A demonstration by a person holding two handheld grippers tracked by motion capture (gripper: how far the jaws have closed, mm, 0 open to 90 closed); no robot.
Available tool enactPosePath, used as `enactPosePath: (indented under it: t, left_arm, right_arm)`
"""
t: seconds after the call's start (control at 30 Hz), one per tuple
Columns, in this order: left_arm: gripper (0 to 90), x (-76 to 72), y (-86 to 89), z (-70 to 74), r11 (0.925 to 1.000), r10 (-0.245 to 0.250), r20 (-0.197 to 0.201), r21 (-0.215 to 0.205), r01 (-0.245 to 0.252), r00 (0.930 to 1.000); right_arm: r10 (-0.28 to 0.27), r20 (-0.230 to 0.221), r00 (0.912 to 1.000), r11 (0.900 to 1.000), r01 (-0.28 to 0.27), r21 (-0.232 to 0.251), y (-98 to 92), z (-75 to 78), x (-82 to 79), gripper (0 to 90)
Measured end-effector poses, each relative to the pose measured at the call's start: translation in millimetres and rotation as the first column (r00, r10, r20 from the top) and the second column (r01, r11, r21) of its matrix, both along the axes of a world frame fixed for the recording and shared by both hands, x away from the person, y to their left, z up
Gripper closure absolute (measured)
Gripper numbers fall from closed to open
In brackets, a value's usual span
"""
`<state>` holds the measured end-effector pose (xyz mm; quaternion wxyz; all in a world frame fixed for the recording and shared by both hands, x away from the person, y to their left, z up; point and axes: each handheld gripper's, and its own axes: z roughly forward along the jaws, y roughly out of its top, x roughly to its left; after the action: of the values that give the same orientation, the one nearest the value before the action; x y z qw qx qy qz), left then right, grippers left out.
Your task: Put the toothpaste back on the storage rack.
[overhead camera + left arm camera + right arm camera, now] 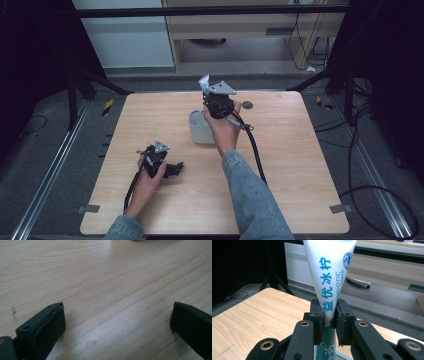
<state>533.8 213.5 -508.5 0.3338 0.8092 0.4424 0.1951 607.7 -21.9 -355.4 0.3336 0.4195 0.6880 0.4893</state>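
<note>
Right gripper [329, 322] clamps toothpaste tube [329, 272] (upright) above cup [200, 127], mid-table.

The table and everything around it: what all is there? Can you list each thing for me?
Table: one, light wood, centre of the high view.
Cup: one, pale grey, on the table near the middle, beside the right hand.
Tube: one, white with blue lettering, pinched upright in the right gripper's jaws.
Round mark: one, dark, on the far part of the table; too small to identify.
Tape strips: two, yellow and black, on the floor at the table's far corners.
Left gripper: one, black, jaws wide apart just over the bare wood.
Right gripper: one, black, shut on the tube.
Sleeves: two, blue denim, at the near edge.
</note>
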Motion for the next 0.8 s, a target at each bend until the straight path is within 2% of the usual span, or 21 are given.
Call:
enactPosePath:
  t: [0.33,0.8]
  left_arm:
    - [0.0,-0.1,-0.1,-0.1,1.0000,0.001,-0.001,-0.002,-0.001,1.0000]
    - [0.0,-0.1,-0.1,0.0,1.0000,0.001,-0.001,-0.002,-0.001,1.0000]
  right_arm:
    - [0.004,-0.025,0.9997,1.000,-0.004,-0.007,0.4,-7.5,2.3,77.6]
    - [0.003,-0.053,0.9986,0.999,-0.006,-0.045,-2.3,-20.4,4.2,77.5]
